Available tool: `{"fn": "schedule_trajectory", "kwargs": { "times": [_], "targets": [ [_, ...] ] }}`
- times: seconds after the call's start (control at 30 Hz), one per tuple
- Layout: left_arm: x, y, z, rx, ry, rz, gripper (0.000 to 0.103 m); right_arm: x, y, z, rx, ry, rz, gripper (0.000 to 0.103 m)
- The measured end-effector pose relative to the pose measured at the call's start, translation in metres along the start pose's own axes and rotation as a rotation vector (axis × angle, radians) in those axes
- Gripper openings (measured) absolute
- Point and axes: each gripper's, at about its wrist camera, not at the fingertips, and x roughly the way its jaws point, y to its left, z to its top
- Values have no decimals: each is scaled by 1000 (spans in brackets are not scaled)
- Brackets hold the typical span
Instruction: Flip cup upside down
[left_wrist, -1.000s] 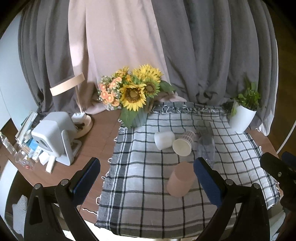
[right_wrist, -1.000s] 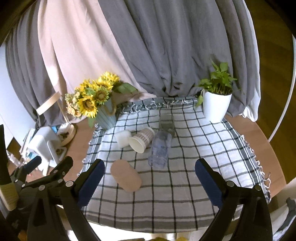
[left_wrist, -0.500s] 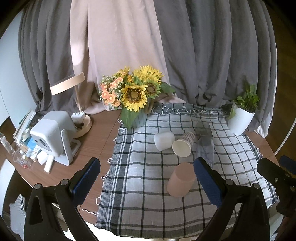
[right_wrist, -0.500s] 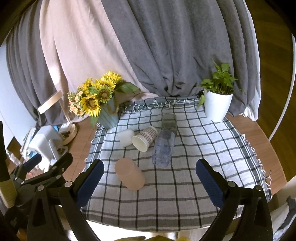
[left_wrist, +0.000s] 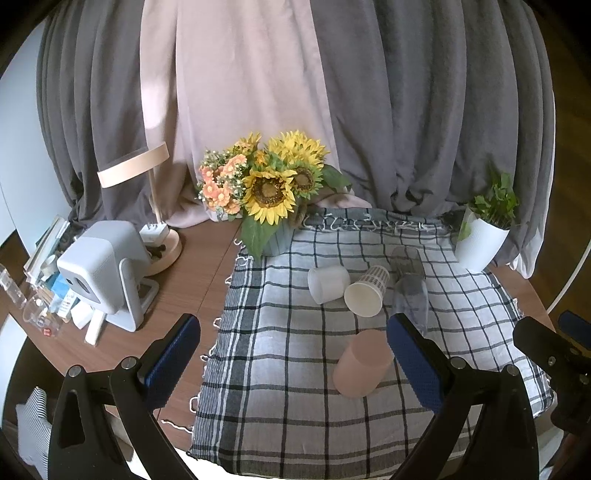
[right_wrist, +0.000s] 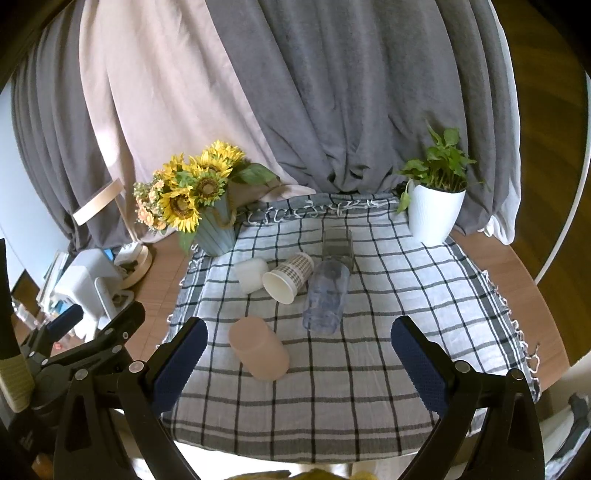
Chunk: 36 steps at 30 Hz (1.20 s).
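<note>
Several cups lie on their sides on a checked cloth (left_wrist: 295, 369). A pink cup (left_wrist: 362, 363) (right_wrist: 258, 353) lies nearest. Behind it lie a white cup (left_wrist: 328, 283) (right_wrist: 252, 275), a patterned paper cup (left_wrist: 367, 290) (right_wrist: 289, 276) with its mouth toward me, and a clear plastic cup (left_wrist: 410, 295) (right_wrist: 327, 293). A clear glass (right_wrist: 337, 242) stands behind them. My left gripper (left_wrist: 293, 363) is open and empty above the cloth's near left part. My right gripper (right_wrist: 299, 363) is open and empty above the cloth's near edge; it also shows in the left wrist view (left_wrist: 554, 354).
A vase of sunflowers (left_wrist: 271, 192) stands at the cloth's back left corner. A white potted plant (right_wrist: 436, 210) stands at the back right. A white device (left_wrist: 101, 271), a lamp base (left_wrist: 162, 247) and small clutter sit on the wooden table at left. Curtains hang behind.
Both grippers have drawn back and risen slightly, so the scene sits a little lower and farther. The cups have not moved.
</note>
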Motion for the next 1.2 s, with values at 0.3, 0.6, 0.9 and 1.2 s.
{"fn": "schedule_trajectory", "kwargs": {
  "times": [0.3, 0.6, 0.9, 1.2],
  "targets": [
    [4, -2, 3, 3, 1, -5, 103, 3, -1, 1, 8, -1, -4, 100],
    [7, -4, 4, 2, 5, -10, 103, 4, -1, 1, 8, 0, -4, 100],
    [7, -4, 4, 3, 7, -10, 103, 5, -3, 2, 11, 1, -6, 100],
    [8, -4, 4, 4, 8, -9, 103, 6, -5, 3, 12, 1, -6, 100]
  ]
}}
